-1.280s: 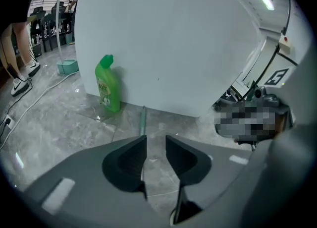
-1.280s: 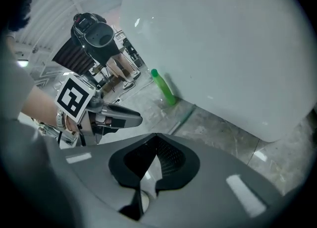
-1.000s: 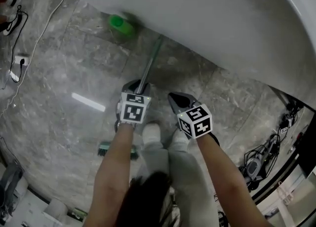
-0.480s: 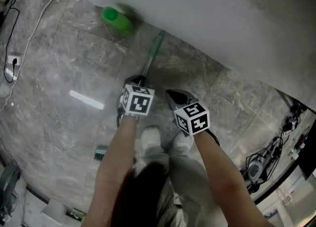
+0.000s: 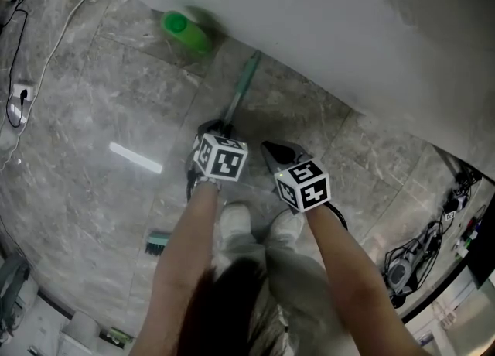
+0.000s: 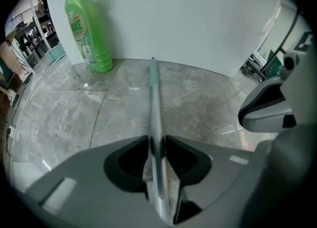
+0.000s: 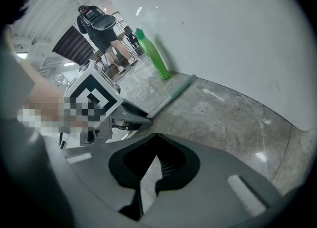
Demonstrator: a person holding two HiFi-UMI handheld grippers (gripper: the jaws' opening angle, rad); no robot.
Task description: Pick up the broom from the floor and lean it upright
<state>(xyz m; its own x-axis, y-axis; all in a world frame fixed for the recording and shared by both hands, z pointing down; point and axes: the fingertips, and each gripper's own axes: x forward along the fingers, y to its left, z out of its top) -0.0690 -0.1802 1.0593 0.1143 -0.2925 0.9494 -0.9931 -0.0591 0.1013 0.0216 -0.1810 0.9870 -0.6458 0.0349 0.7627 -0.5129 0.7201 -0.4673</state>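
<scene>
The long broom [image 5: 241, 87], silvery metal handle with a green end, lies flat on the grey marble floor [image 5: 100, 107]. Its green end is near the foot of the white wall [image 5: 348, 29], and its brush head [image 5: 158, 242] is the part farthest from that wall. The left gripper [image 6: 154, 142] straddles the handle, well back from the wall. Its jaws are narrow and opening, though the pads look to lie against the handle. The right gripper [image 7: 148, 165], just beside it, is closed to a slit and empty. A green plastic bottle [image 5: 184, 29] stands against the wall. By my reading only the grasp is under way; lifting the broom and leaning it on the wall are both left.
</scene>
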